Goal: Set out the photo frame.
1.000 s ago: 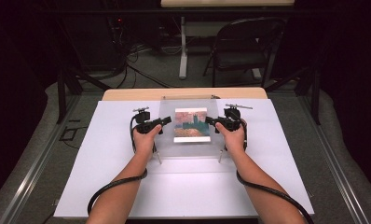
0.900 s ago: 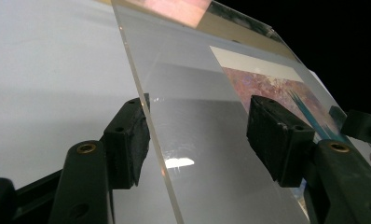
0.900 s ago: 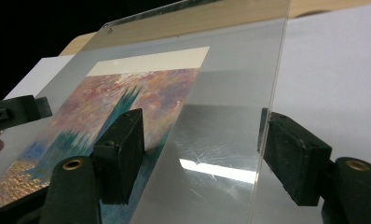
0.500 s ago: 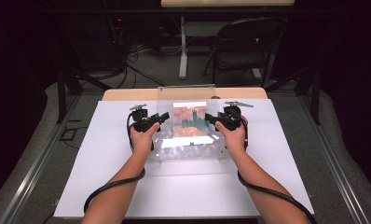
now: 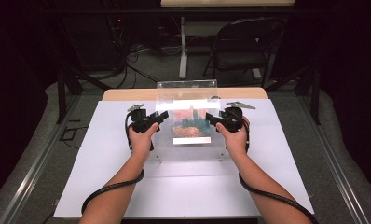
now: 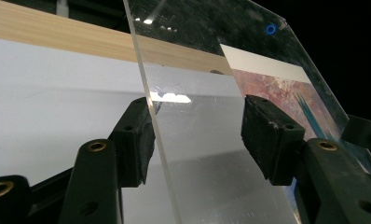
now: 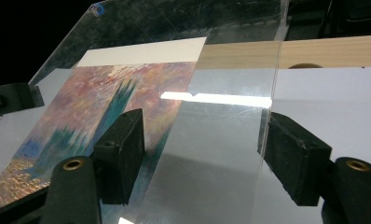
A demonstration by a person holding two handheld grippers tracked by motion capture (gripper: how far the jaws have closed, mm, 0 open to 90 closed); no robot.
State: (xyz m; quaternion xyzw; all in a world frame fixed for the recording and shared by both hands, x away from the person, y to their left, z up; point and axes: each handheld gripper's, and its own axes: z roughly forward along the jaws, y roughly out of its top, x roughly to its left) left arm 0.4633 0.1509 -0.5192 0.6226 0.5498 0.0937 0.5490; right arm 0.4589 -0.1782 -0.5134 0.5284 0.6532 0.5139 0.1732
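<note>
Scene: a person sits at a table covered by a white sheet (image 5: pixel 104 186), with a strip of bare wood (image 5: pixel 127 94) showing along its far edge. Both forearms come in from the near side, each hand holding a black two-jaw gripper with a cable trailing back along the arm.

Acrylic frame: a clear plastic picture frame (image 5: pixel 187 93) is tilted up off the table between the two grippers, its near edge low and its far edge raised. The plastic is scuffed and catches a bright strip of reflected light.

Picture: a print (image 5: pixel 191 123) of teal towers against a pink and orange sky, with a pale blank border, sits inside the frame near its middle.

Left gripper: the left gripper (image 6: pixel 197 135) straddles the frame's left edge. One black pad (image 6: pixel 138 140) is against that edge, the other pad sits over the clear face with a visible gap, so the jaws are apart. They have just been closing, with the frame's edge between them.

Right gripper: the right gripper (image 7: pixel 200 154) straddles the frame's right edge, one pad over the picture side and the other outside the edge. The jaws are spread, and I cannot tell whether either pad presses on the plastic.

Background: a dark folding chair (image 5: pixel 244 51) and floor cables lie beyond the table.
</note>
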